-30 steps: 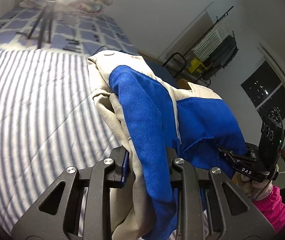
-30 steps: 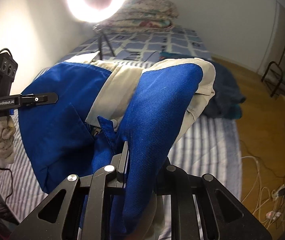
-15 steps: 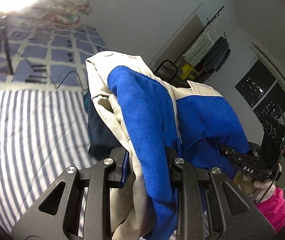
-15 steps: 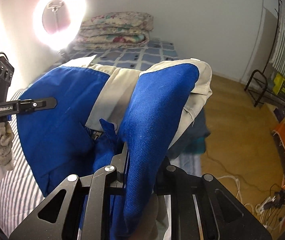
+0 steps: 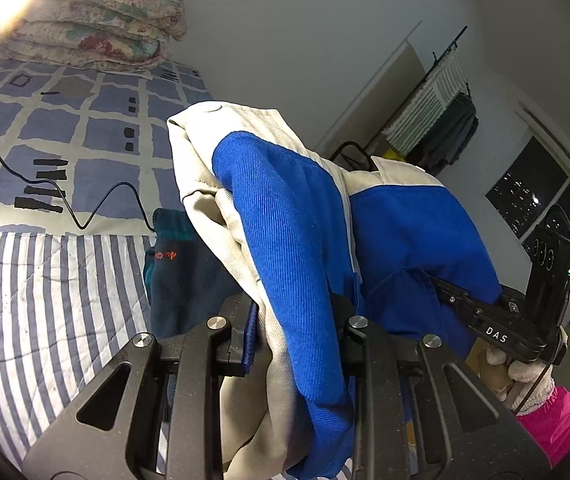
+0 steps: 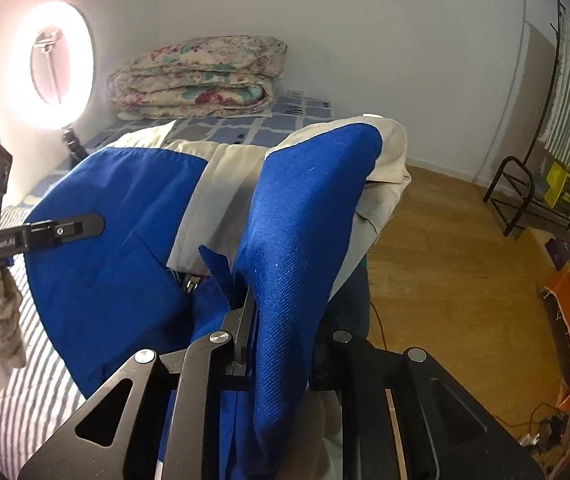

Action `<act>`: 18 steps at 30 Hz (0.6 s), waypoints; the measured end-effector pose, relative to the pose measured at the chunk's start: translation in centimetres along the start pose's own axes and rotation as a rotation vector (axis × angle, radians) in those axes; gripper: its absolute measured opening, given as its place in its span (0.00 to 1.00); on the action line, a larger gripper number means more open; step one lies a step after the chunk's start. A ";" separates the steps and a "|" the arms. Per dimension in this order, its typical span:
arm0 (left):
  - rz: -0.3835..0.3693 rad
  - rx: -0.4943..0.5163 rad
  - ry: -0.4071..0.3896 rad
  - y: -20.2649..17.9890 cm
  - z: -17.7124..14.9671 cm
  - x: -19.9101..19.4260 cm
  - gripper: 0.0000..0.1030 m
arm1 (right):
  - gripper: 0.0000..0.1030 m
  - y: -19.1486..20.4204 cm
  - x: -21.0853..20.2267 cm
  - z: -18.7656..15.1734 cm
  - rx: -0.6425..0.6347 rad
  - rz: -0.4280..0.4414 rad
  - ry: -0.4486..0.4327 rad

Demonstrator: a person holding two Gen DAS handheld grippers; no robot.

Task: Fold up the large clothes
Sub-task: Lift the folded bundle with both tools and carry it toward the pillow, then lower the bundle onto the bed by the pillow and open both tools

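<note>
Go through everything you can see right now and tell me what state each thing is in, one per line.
Blue and beige fabric jacket: bunched, lifted above the bed, held at two points.
Left gripper: shut on the jacket.
Right gripper: shut on the jacket.
Dark teal garment: folded, lying on the striped bed cover.
Floral quilt: folded, stacked by the wall.
Ring light: on.

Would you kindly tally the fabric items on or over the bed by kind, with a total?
Blue and beige garment, held up by both tools: 1
Dark teal garment lying on the bed: 1
Folded floral quilt at the bed's far end: 1
Total: 3
</note>
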State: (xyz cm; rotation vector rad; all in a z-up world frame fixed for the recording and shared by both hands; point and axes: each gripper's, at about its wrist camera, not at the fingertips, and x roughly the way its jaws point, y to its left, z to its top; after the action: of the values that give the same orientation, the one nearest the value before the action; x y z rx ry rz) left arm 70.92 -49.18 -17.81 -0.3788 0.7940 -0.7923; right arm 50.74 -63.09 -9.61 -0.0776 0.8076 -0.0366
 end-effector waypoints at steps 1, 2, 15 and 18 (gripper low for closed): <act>0.012 0.004 -0.002 0.3 0.0 0.5 0.22 | 0.15 -0.2 0.3 -0.2 0.000 0.004 0.000; 0.020 0.005 -0.002 0.4 0.0 0.7 0.22 | 0.15 -0.3 0.8 -0.3 0.000 0.009 0.001; 0.099 -0.012 0.082 5.1 -1.3 4.5 0.28 | 0.26 -5.9 6.7 -1.6 0.190 0.093 0.089; 0.106 0.000 0.108 5.7 -1.6 5.0 0.35 | 0.40 -7.0 8.3 -2.7 0.262 0.094 0.137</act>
State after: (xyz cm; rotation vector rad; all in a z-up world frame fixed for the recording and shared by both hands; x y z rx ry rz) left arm 74.75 -49.23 -24.60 -0.2934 0.9075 -0.7185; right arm 54.51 -70.76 -16.85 0.2128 0.9364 -0.0592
